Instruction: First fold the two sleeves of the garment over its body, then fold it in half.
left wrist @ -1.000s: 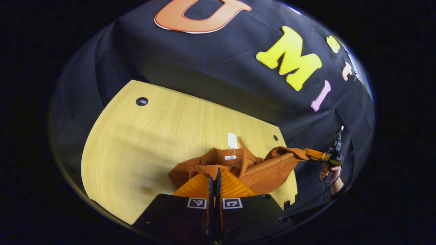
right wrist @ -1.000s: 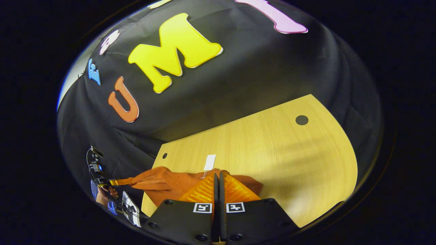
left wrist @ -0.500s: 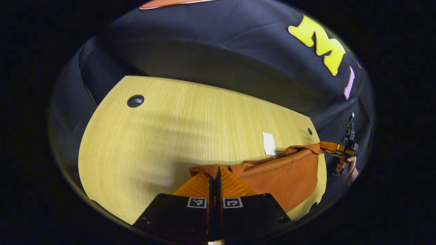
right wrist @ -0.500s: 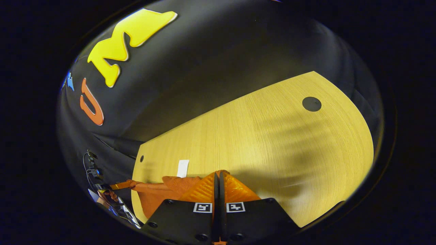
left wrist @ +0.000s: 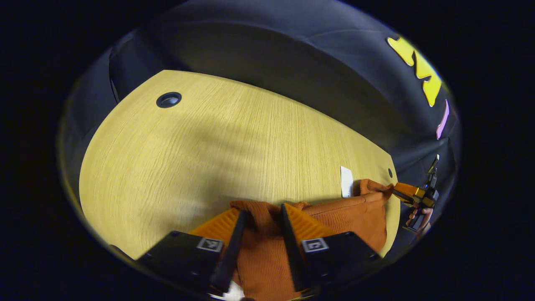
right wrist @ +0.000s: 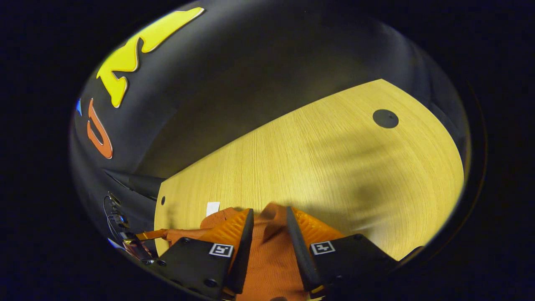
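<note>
With both your left gripper (left wrist: 260, 209) and right gripper (right wrist: 269, 213) spread open over the garment (left wrist: 334, 217), lift clear straight so the cloth isn't dragged on the table (left wrist: 209, 146).

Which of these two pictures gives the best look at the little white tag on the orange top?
The left gripper view: the white tag stands clear against the table beside the garment. In the right gripper view it is smaller, just above the garment.

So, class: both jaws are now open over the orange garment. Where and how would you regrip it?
Take the orange garment by its far folded edge, where the cloth bunches into a raised ridge on the table. Come from the near side, each gripper's jaws straddling that ridge, left gripper and right gripper apart.
</note>
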Motion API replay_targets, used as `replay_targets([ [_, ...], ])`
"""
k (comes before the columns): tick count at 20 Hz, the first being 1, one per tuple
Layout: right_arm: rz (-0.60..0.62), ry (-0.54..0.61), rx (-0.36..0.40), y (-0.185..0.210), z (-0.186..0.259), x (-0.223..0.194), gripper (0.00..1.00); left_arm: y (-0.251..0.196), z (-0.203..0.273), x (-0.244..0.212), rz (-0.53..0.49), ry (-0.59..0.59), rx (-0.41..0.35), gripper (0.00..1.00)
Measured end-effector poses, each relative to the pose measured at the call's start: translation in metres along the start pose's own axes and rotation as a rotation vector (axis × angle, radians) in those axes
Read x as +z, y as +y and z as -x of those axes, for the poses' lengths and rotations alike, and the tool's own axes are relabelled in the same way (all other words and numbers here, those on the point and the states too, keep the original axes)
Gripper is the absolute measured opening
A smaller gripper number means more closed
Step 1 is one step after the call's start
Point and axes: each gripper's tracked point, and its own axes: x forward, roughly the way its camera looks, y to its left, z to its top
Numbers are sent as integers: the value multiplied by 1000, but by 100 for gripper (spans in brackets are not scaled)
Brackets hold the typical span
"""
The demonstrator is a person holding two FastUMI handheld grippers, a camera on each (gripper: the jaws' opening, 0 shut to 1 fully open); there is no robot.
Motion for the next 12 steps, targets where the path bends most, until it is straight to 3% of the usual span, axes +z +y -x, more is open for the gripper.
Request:
replay_targets([
  [1,7,-12,-6,0,6,3,59,6,7,3,-13,-15,26,73],
  [2,19,-30,-14,0,13,5,52,7,14,6,-20,-30,30,100],
  [4,48,-64,-17,8,33,5,55,-1,33,12,-10,-65,10,100],
  [5,70,-82,-21,11,44,4,67,-2,44,16,-9,-92,9,99],
  [6,94,-101,-25,15,56,3,68,-1,57,20,-18,-126,19,99],
  [7,119,-125,-26,23,71,1,76,-4,70,24,-32,-162,24,99],
  [10,184,-208,-26,51,121,-5,76,-25,111,25,-102,-244,20,99],
  [11,204,-241,-24,60,140,-6,81,-31,127,26,-129,-275,21,99],
  [12,226,-279,-24,70,159,-6,78,-38,142,28,-151,-312,21,99],
])
